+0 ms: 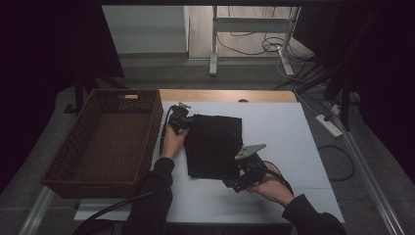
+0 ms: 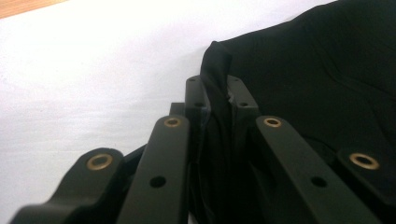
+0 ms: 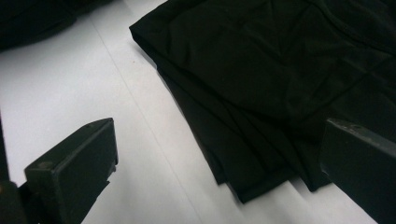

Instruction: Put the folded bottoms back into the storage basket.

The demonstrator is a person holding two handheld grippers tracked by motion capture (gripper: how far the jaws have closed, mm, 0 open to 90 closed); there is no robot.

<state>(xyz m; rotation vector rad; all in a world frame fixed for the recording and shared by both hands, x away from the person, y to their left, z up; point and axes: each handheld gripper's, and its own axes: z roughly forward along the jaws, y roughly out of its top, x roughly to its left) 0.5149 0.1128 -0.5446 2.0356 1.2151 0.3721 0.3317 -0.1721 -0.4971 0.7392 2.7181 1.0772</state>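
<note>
Folded black cloth lies near the middle of the white table sheet, just right of the brown wicker basket. At its far left corner the left gripper is clamped on the fabric: in the left gripper view a raised ridge of the cloth stands pinched between the two nearly closed jaws. The left hand reaches forward from a dark sleeve, forearm running up beside the basket's near right corner, wrist about level with the cloth's left edge. The right gripper sits at the cloth's near right corner, its body tilted and its grey plate angled over the fabric. Its jaws stand wide apart, straddling the layered corner of the cloth without pressing on it. The right hand comes in from the lower right, palm turned toward the cloth
</note>
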